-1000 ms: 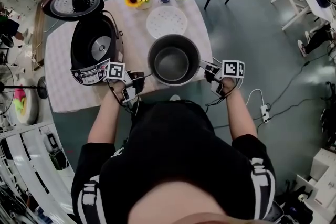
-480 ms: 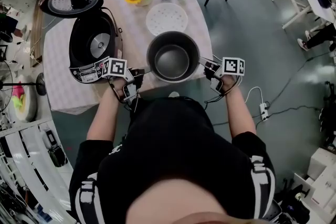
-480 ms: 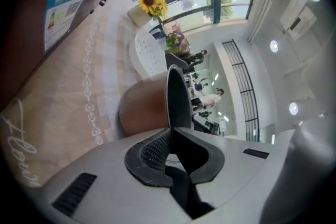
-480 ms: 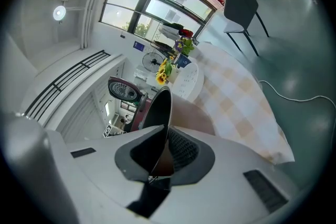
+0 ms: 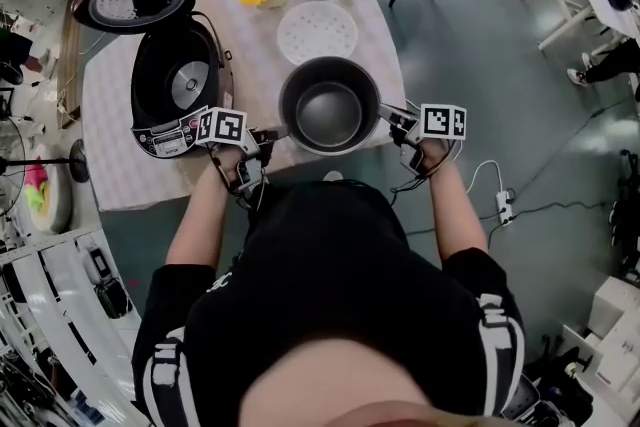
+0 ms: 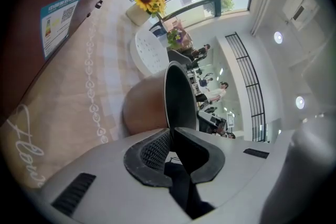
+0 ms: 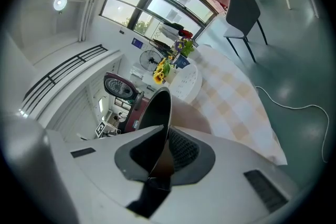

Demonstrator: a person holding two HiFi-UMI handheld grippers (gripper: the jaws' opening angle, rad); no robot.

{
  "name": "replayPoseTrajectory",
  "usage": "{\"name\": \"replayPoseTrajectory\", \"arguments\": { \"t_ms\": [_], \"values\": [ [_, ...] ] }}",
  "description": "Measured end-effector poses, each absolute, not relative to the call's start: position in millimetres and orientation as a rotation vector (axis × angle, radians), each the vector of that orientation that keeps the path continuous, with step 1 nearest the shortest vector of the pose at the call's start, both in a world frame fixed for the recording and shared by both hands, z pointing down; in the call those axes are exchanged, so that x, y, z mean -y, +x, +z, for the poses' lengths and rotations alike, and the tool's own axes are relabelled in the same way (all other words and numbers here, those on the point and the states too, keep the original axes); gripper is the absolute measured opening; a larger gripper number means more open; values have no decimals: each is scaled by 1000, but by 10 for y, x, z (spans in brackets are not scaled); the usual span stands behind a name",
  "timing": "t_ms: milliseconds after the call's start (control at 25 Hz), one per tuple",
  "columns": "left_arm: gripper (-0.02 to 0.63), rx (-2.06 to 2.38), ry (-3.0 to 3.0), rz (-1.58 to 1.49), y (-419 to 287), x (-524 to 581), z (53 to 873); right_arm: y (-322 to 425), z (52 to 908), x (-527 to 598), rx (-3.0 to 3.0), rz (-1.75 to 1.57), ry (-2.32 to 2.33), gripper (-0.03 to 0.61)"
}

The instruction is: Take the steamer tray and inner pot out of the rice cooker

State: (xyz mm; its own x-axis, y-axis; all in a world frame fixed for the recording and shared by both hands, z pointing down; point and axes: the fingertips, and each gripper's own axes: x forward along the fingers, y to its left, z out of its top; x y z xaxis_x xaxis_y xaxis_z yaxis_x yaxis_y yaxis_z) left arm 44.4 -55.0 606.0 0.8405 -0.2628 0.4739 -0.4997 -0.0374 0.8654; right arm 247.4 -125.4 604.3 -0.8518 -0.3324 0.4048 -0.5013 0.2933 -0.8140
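Gripping the inner pot (image 5: 329, 111) at frame centre, the left gripper (image 5: 272, 134) and right gripper (image 5: 392, 120) are each clamping shut on opposite rim sides. The steamer tray (image 5: 317, 33) is lying above it, right of the open rice cooker (image 5: 178, 87).

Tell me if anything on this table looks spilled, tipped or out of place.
Nothing stands out. The inner pot is level, its rim clamped by the left gripper and right gripper; the steamer tray lies flat beyond it, and the rice cooker stands open.
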Motion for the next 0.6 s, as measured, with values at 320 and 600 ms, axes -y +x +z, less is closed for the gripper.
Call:
{"name": "replayPoseTrajectory", "arguments": {
  "t_ms": [320,600],
  "values": [
    [40,680,1829,415,461,580,6032,2481,6033,1298,2394,1342,838,48],
    [126,887,2105,820,356,674,5965,2521,5416,1743,2514,986,1088,48]
  ]
}}
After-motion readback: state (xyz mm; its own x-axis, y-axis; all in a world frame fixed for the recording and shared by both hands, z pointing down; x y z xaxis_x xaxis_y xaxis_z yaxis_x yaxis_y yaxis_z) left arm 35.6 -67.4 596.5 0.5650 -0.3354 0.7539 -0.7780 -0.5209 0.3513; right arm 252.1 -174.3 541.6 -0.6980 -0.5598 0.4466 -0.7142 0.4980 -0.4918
